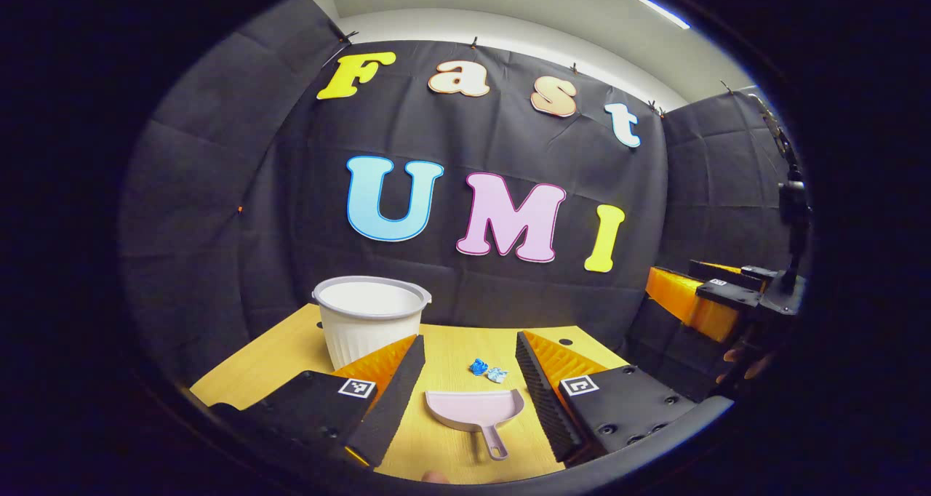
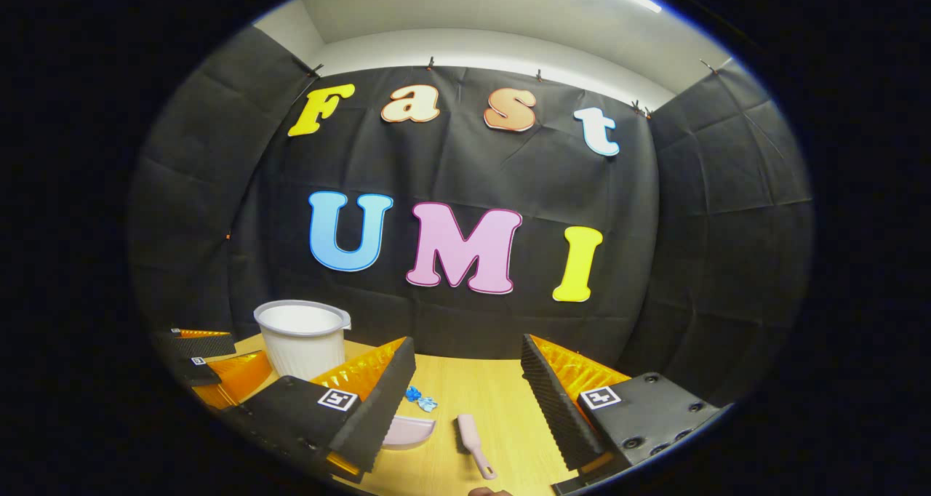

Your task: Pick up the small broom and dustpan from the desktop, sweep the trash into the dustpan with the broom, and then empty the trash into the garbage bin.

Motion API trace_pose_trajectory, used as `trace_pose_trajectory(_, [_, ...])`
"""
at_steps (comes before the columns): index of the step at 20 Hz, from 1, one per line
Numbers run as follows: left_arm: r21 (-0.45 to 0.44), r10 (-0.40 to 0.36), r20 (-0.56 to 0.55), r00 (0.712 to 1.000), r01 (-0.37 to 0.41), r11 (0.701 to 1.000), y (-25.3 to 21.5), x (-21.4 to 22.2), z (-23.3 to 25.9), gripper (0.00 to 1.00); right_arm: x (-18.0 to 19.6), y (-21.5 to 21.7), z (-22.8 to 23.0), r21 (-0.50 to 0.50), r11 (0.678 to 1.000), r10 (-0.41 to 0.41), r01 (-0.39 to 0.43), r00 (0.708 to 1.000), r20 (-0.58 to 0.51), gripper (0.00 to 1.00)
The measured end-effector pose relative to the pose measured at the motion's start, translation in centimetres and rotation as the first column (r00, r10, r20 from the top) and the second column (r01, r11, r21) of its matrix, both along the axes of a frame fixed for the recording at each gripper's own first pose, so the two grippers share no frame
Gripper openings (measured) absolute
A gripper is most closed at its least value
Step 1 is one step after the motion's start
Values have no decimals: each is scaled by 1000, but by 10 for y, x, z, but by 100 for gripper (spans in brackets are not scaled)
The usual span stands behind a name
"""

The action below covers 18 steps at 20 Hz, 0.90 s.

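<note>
Dustpan point(image 1: 474, 407) lies flat on my wooden worktop point(image 1: 276, 365), handle toward me, framed between the spread fingers of my left gripper point(image 1: 469, 380), which hovers above it and touches nothing. Going by size, the worktop comes first, pale wood running back to the black booth wall. Next is the white garbage bin point(image 1: 369, 321), upright at the far left near that wall, well apart from the dustpan. My right gripper point(image 2: 469, 401) also has its fingers wide apart and holds nothing; in the left gripper view I see it off at the right edge point(image 1: 716, 296). In the right gripper view the dustpan point(image 2: 411, 432) peeks out beside my left finger, and the small broom point(image 2: 473, 441) lies just beside it, handle toward me. Smallest is the trash point(image 1: 488, 370), crumpled blue scraps just beyond the dustpan's mouth.
</note>
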<state>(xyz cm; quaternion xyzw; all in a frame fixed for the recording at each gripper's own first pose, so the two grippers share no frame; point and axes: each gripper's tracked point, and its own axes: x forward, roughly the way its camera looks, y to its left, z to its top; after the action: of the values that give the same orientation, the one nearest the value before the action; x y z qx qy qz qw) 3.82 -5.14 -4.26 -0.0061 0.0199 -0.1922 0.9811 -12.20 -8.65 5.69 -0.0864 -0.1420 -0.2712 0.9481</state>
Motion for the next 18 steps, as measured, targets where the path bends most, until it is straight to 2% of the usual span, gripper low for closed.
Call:
trace_pose_trajectory(3, [-37,-44,-19,999,43,998,-11,1,0,75,-7,-1,6,-28,999,-25,25,1000,7,97])
trace_pose_trajectory(8, [-39,-57,-61,997,54,998,-23,14,-11,75,-2,-15,1,-25,999,-26,25,999,-20,97])
trace_pose_trajectory(10, [-37,-52,-107,993,49,998,-32,26,-23,75,2,-30,1,-33,999,-26,25,999,-27,98])
trace_pose_trajectory(12, [-38,-32,-204,978,25,999,-40,40,-49,75,11,-48,1,-29,999,-28,27,999,-39,98])
trace_pose_trajectory(14, [-22,-16,-327,945,9,1000,-50,51,-87,75,17,-67,3,-21,999,-25,25,999,-35,98])
trace_pose_trajectory(16, [37,24,-479,877,-7,999,-53,53,-135,76,24,-88,-4,-40,999,-33,31,998,-56,98])
trace_pose_trajectory(18, [92,65,-575,815,-15,996,-58,58,-180,77,25,-107,-24,-52,998,-39,34,994,-104,98])
